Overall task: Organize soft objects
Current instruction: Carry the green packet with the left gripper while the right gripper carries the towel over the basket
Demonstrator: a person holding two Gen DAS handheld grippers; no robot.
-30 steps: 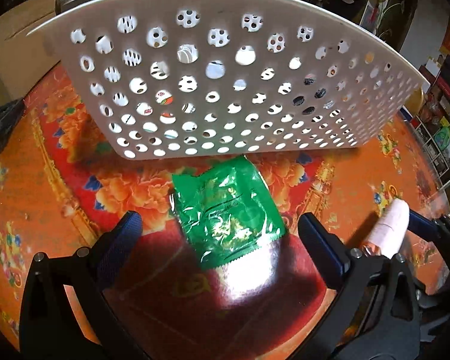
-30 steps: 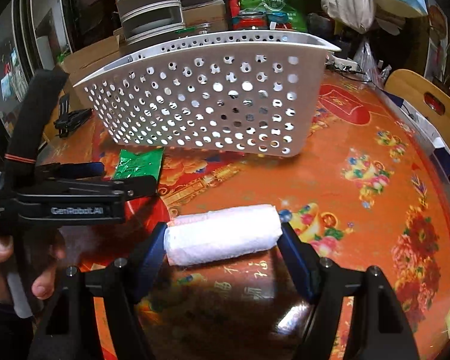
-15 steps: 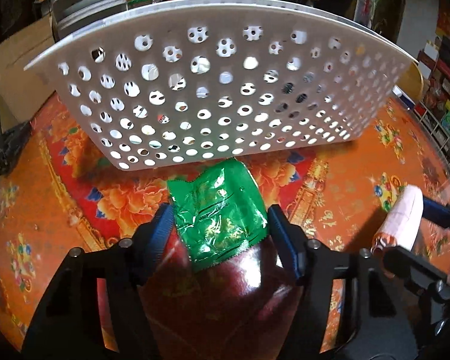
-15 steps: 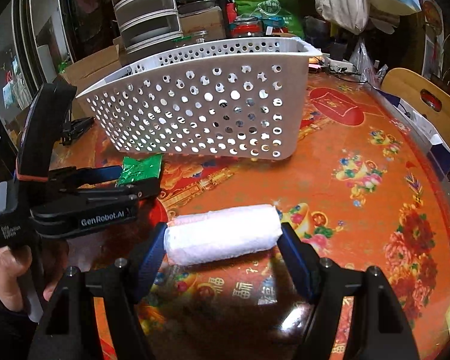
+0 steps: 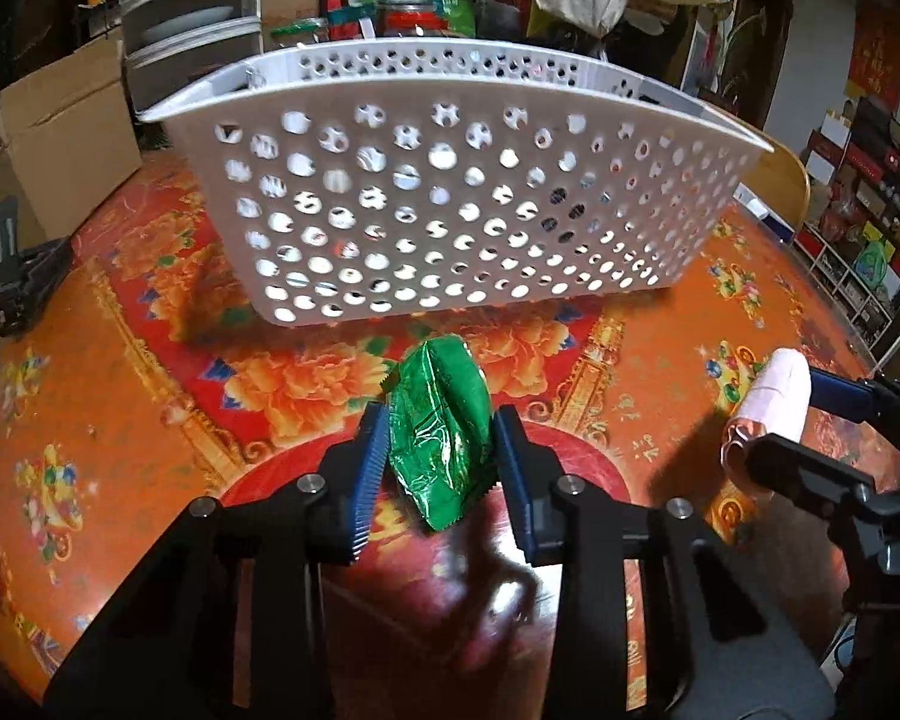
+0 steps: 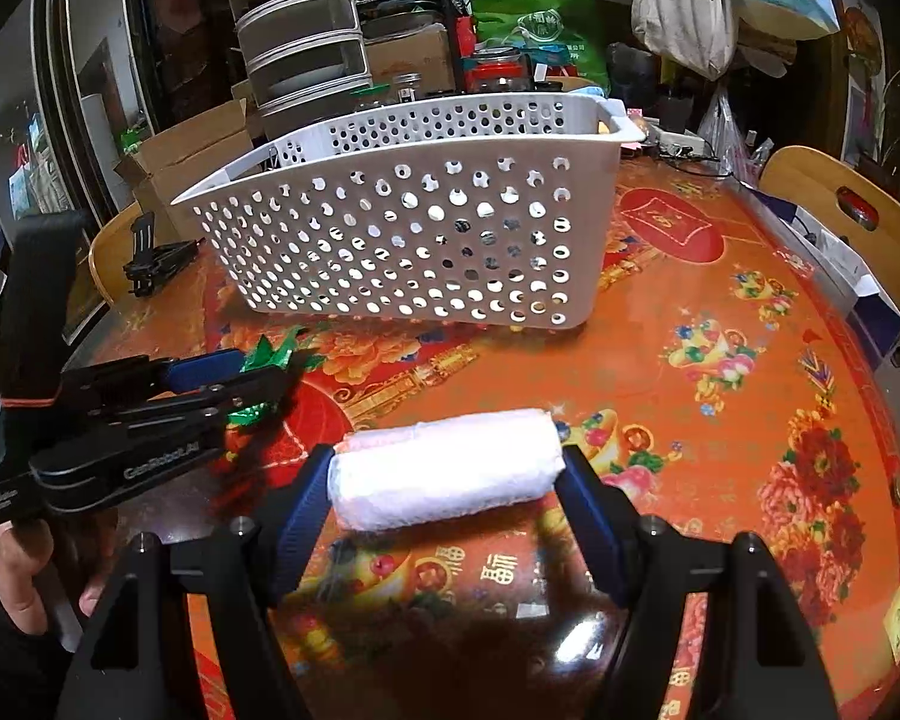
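A: Why is the left gripper (image 5: 441, 456) squeezing the green foil packet (image 5: 441, 432) by its sides?

B: Its jaws are closing on it with both pads against the crinkled edges, so it bows upward, seemingly clear of the orange table (image 5: 120, 420) (hard to tell how far). That grip should suit carrying it over the white basket (image 5: 450, 204) just beyond.

A: And the right gripper (image 6: 447, 483)?

B: It pinches the rolled white towel (image 6: 447, 471) end to end, jaws wide because the roll is long, low over the table near the basket, probably bound there too
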